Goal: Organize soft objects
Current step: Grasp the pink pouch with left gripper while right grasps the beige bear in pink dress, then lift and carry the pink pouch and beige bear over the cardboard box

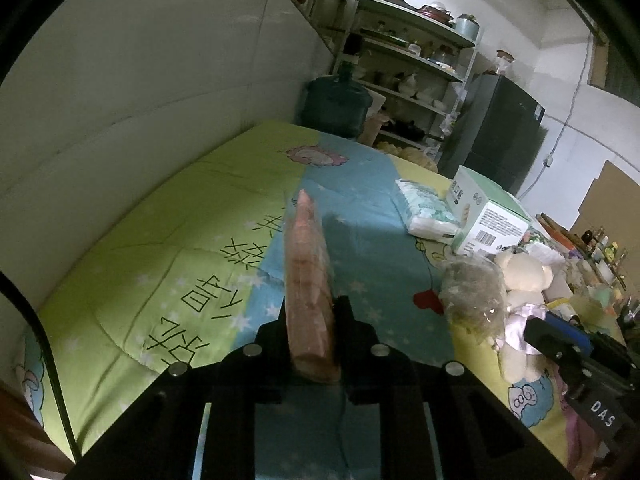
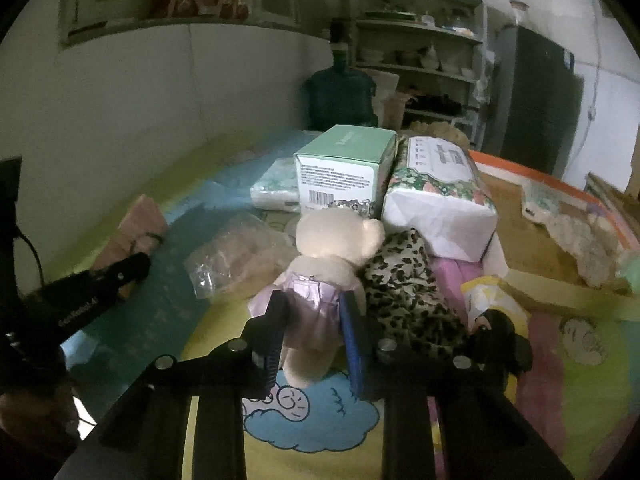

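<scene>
My left gripper [image 1: 314,312] is shut on a flat pink plastic-wrapped packet [image 1: 308,264], held edge-on above the green and blue bedspread [image 1: 160,220]. In the right wrist view the same packet [image 2: 136,224] sticks up from the left gripper [image 2: 132,268] at the far left. A cream teddy bear [image 2: 336,240] in a shiny lilac dress lies face down. My right gripper [image 2: 314,316] is shut on its dressed body, one finger on each side. The left wrist view shows the bear [image 1: 520,280] and the right gripper [image 1: 538,334] at the right.
A clear bag of brownish stuff [image 2: 236,256] lies left of the bear, a leopard-print cloth [image 2: 404,292] right of it. Behind stand a green box [image 2: 344,168], a large tissue pack [image 2: 436,196] and a small one [image 2: 276,192]. A water jug [image 1: 336,104] and shelves [image 1: 412,60] lie beyond the bed.
</scene>
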Demonstrator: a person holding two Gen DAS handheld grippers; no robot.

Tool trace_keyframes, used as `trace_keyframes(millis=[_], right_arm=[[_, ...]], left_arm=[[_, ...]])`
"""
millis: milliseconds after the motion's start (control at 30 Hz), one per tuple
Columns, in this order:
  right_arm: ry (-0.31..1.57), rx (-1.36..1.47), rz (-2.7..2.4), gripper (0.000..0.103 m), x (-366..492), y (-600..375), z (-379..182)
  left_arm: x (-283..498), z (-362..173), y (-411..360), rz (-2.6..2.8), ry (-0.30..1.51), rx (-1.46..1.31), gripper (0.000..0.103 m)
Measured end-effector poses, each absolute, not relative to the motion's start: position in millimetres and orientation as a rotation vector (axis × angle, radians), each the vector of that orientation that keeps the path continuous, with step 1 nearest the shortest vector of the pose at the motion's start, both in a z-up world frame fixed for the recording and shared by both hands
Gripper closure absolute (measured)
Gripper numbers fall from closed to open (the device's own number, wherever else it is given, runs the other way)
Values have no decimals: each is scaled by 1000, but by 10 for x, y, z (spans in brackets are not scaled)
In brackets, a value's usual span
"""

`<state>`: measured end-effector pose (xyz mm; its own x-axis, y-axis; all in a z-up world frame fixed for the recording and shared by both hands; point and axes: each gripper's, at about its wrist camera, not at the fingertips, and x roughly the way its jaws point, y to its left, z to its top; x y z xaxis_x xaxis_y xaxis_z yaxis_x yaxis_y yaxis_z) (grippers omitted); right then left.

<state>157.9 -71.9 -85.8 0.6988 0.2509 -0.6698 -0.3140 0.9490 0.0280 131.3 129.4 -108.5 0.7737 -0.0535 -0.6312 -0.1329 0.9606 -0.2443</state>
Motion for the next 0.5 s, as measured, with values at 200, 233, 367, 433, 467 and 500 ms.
trace_keyframes(millis=[200, 233, 367, 433, 467, 500], right_arm=[[753, -82, 314, 67, 1645, -691, -904], [757, -95, 310, 66, 1662, -668, -915], [766, -92, 304, 71, 1682, -644, -915], [766, -89, 305, 77, 1683, -642, -904], [762, -88, 305, 79, 1676, -644, -897], [757, -80, 307, 81, 1671, -651, -887]], left_arm=[[1305, -1076, 1302, 34, 686, -292, 84], [1306, -1074, 1303, 30, 686, -293, 84], [1281, -1053, 1301, 22, 679, -294, 84], [1271, -1029, 1304, 21, 673, -293, 84], [1265, -1014, 1306, 20, 669, -292, 84], [1257, -1000, 1306, 19, 665, -291, 84]])
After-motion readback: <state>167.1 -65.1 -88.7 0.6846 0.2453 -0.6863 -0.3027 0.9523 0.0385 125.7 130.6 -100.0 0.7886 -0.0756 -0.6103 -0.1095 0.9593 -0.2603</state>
